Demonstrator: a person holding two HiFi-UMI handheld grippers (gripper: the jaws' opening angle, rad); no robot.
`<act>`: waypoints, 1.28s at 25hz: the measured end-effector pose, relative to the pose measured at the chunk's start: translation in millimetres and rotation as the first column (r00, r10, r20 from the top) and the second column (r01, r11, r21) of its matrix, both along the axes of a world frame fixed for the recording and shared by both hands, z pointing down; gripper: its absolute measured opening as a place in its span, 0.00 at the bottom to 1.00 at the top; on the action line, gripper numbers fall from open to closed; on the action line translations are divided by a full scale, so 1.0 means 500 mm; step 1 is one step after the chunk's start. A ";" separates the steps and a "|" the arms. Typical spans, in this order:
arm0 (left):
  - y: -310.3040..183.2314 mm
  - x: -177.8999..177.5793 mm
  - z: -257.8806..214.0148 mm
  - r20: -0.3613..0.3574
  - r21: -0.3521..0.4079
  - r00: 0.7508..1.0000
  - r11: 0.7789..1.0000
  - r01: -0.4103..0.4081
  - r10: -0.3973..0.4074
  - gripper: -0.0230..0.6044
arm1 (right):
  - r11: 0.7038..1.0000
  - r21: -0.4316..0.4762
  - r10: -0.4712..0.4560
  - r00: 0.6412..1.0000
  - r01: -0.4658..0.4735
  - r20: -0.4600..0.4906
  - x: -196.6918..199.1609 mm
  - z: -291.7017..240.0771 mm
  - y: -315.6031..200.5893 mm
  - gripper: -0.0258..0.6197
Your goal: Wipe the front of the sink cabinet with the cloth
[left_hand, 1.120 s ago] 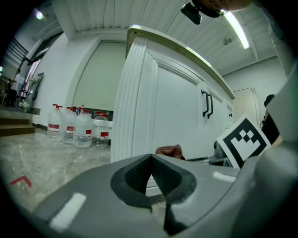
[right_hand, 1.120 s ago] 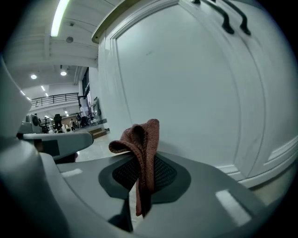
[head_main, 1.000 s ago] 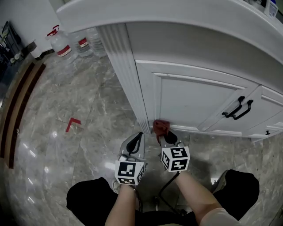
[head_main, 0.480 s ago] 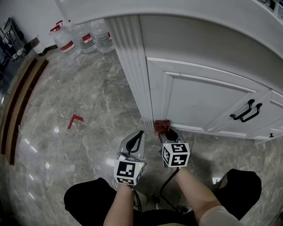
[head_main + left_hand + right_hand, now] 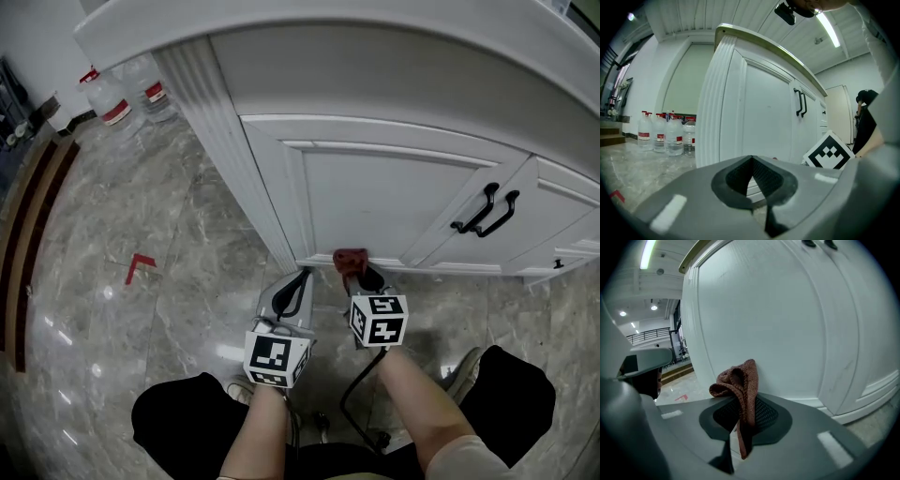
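Head view: the person crouches before the white cabinet (image 5: 234, 150), both grippers held low near its base. The right gripper (image 5: 361, 275) points at the bottom edge of the left-hand door (image 5: 375, 197) with a reddish-brown cloth (image 5: 350, 259) at its tip, the cloth touching the door's lower rail. The left gripper (image 5: 298, 280) hangs just beside it, aimed at the fluted corner post and not touching it. Two black handles (image 5: 483, 212) sit where the doors meet. Water bottles (image 5: 112, 98) stand on the grey marble floor (image 5: 112, 309) well to the left, and a red mark (image 5: 141, 266) lies on the floor between.

Left gripper view: its jaws are closed tip to tip with nothing between them. The cabinet front rises beyond, and the right gripper's marker cube (image 5: 830, 152) shows at the right.

Right gripper view: the jaws are clamped on the cloth – a bunched fold stands above the pads and a tail hangs below. The bunched part rests against the door, low down.
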State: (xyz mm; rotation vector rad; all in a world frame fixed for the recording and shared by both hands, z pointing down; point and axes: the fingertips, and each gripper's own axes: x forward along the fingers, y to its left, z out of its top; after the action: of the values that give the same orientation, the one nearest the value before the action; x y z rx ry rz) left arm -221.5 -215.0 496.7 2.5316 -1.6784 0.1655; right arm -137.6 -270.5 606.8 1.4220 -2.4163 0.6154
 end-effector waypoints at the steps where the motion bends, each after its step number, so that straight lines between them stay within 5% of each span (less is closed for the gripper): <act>1: 0.000 0.015 0.001 -0.003 -0.001 1.000 1.000 -0.012 0.012 0.04 | 1.000 -0.005 0.016 1.000 -0.016 -0.004 0.018 0.002 0.000 0.16; 13: 0.011 0.157 0.007 -0.020 -0.010 0.991 0.991 -0.130 0.130 0.04 | 0.976 -0.031 0.216 0.976 -0.217 -0.033 0.246 0.009 0.010 0.16; 21: 0.026 0.183 -0.014 -0.043 0.000 0.989 0.990 -0.143 0.143 0.04 | 0.966 -0.034 0.255 0.967 -0.255 -0.011 0.287 -0.021 0.046 0.16; 27: 0.039 0.232 -0.067 0.007 0.043 0.984 0.983 -0.179 0.179 0.04 | 0.977 0.063 0.201 0.978 -0.204 0.059 0.296 -0.140 0.088 0.16; 32: 0.055 0.296 -0.178 0.008 0.163 0.987 0.974 -0.157 0.158 0.04 | 0.962 0.191 0.173 0.978 -0.194 0.119 0.351 -0.329 0.114 0.16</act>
State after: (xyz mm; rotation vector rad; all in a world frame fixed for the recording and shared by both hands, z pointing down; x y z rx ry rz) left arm -73.7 -187.5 407.5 2.7828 -1.5472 0.0343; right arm 37.7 -213.7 442.3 1.7531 -2.5032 0.5055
